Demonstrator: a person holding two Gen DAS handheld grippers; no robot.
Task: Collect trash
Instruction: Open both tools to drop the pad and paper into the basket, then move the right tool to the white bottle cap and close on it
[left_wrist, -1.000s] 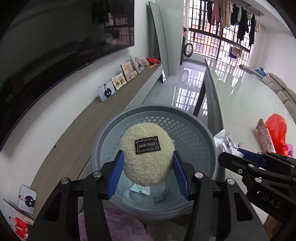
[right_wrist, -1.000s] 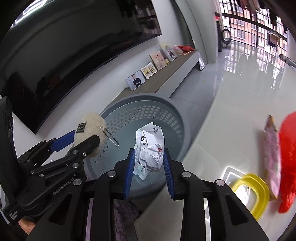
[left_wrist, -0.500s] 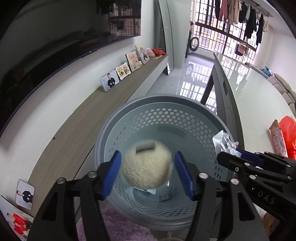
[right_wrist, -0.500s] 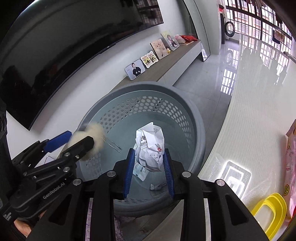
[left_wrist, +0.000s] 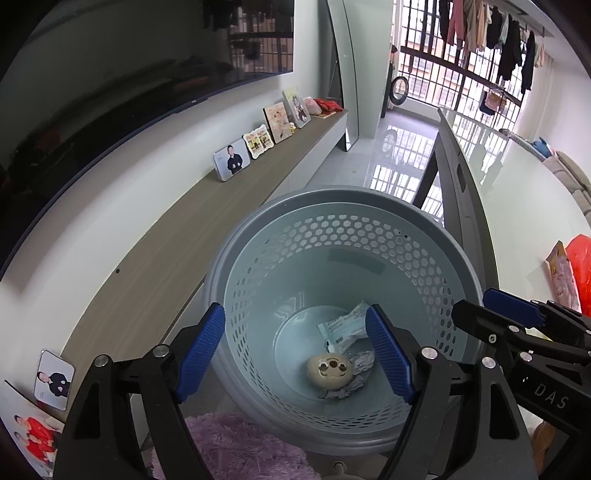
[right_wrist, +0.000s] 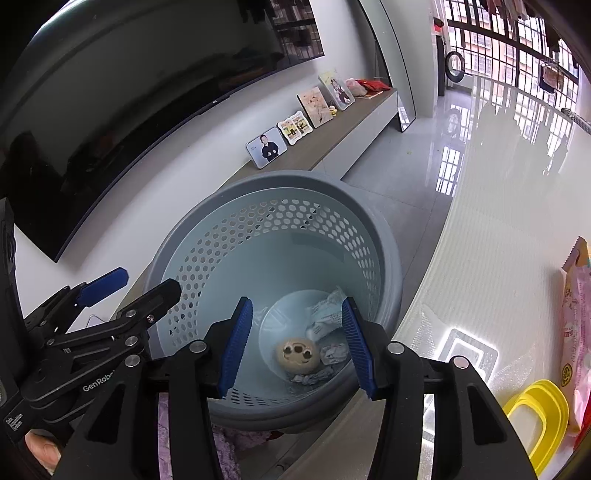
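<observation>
Moved: plush ball (left_wrist: 330, 370) and crumpled paper (right_wrist: 325, 316) now on basket (left_wrist: 258, 236) floor.
Left gripper (left_wrist: 295, 350): opening wide, empty.
Right gripper (right_wrist: 297, 349): opening, empty.

**Colours and patterns around the basket**

The basket (left_wrist: 436, 258) is grey outside and pale blue-grey inside, its wall pierced with a honeycomb pattern of holes. On its floor lie a beige ball (left_wrist: 329, 370) with dark spots, a white wrapper (left_wrist: 341, 328) with grey print, and crumpled white-grey paper (right_wrist: 334, 352).

The left gripper (left_wrist: 295, 354) and the right gripper (right_wrist: 297, 345) are black with ribbed blue pads.

Below the basket is a lilac fluffy rug (left_wrist: 236, 446). Right of the basket are a pink printed packet (right_wrist: 576, 332), a yellow lid (right_wrist: 543, 424) and a red bag (left_wrist: 580, 269). Behind it runs a brown wood-grain shelf (left_wrist: 155, 258).
</observation>
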